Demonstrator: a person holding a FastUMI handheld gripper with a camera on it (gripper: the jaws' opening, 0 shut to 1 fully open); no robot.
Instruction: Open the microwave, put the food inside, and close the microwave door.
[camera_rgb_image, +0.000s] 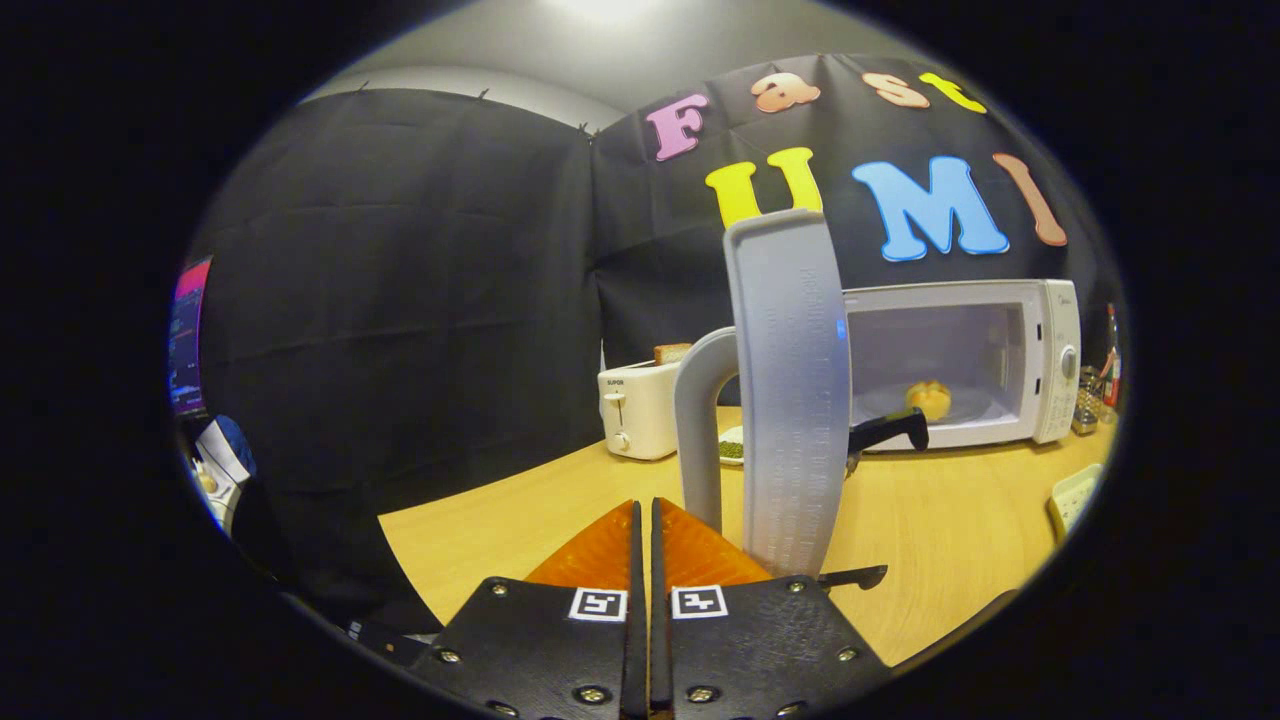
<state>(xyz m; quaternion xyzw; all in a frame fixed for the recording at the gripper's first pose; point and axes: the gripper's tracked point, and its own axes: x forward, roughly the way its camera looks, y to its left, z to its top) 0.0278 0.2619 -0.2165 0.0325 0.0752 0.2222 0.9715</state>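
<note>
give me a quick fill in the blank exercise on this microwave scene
1. The microwave door stands ____.
2. The food inside the microwave is a ____.
3. The gripper fingers are ____, holding nothing.
4. The white appliance beside the microwave, with bread in its slot, is a ____.

Missing words: open; bun; shut; toaster

Black cloth walls (400, 300), wooden table (940, 540), ceiling light (610, 10)

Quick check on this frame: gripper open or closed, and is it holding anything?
Gripper: closed, fingers pressed together with nothing between them; the open microwave door stands just ahead, and the fingers look clear of its handle.
</note>
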